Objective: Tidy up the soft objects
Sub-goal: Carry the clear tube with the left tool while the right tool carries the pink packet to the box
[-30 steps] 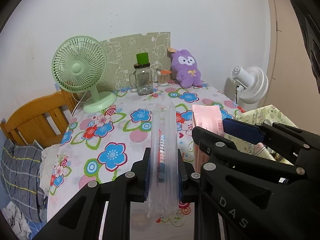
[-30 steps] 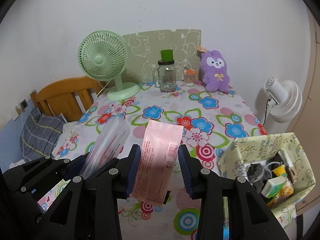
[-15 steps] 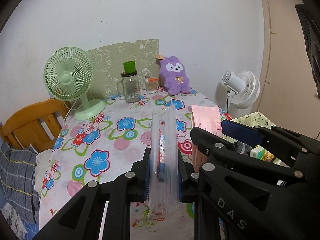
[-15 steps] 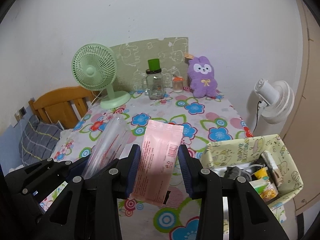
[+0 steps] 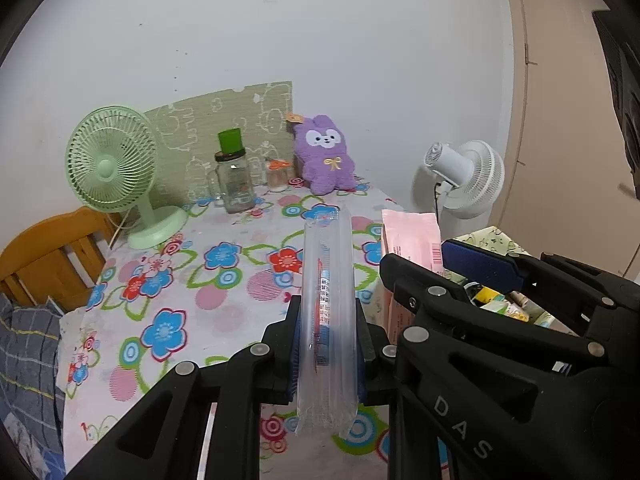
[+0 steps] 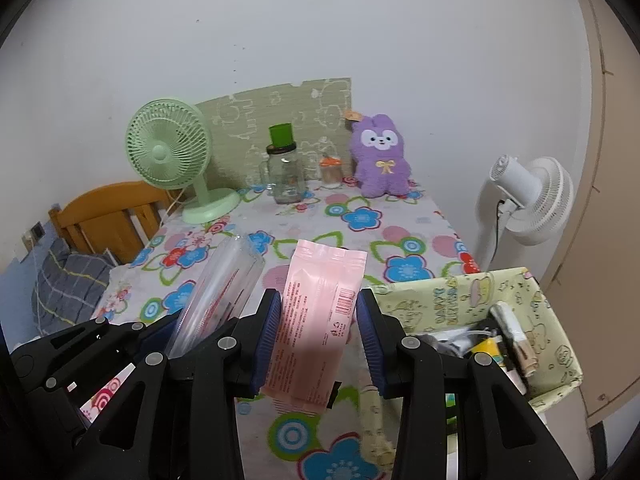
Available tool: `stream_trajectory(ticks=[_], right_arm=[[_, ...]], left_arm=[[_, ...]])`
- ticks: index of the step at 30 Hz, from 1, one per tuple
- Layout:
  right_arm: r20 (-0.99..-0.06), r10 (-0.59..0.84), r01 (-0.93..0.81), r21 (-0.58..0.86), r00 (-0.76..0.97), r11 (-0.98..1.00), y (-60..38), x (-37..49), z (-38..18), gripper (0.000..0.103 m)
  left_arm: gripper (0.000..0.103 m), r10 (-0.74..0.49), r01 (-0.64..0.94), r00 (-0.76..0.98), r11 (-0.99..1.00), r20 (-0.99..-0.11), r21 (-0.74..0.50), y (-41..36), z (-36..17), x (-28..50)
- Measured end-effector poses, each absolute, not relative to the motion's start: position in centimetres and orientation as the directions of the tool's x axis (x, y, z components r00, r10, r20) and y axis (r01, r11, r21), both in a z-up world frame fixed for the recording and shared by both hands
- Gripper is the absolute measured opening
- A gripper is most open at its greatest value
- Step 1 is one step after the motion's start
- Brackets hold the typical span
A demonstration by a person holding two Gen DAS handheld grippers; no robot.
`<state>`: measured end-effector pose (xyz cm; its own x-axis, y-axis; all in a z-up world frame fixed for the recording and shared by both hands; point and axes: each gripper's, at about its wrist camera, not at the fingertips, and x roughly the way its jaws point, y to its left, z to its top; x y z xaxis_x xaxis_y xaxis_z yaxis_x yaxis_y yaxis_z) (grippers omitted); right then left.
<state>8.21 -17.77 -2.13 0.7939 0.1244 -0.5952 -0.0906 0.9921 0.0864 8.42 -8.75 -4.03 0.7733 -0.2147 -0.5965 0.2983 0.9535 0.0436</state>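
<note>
The left tongs [image 5: 327,354] are clamped on a clear plastic sleeve with a slim red-and-blue item inside [image 5: 327,300], its long axis running forward, away from the camera. Just beside them, the right tongs [image 6: 317,340] squeeze a flat pink soft packet [image 6: 318,316], which also points forward, above the flower-print table [image 6: 360,216]. The pale green patterned storage box [image 6: 448,304], already holding small items, sits to the right at the table's edge, just beside the right tongs. By this layout the pink packet looks the readier drop, while the sleeve would have to cross over. A purple plush rabbit [image 6: 380,158] stands at the far wall.
</note>
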Motion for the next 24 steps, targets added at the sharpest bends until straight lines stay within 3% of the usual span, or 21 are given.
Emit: stream_trajectory(ticks=[24], right_arm=[[-0.606, 0.036, 0.016, 0.08, 0.795, 0.997, -25.2, 8.5, -2.8, 0.043]], left_arm=[[0.02, -0.295, 0.384, 0.738, 0.923, -0.606, 0.019, -16.0, -4.9, 9.4]])
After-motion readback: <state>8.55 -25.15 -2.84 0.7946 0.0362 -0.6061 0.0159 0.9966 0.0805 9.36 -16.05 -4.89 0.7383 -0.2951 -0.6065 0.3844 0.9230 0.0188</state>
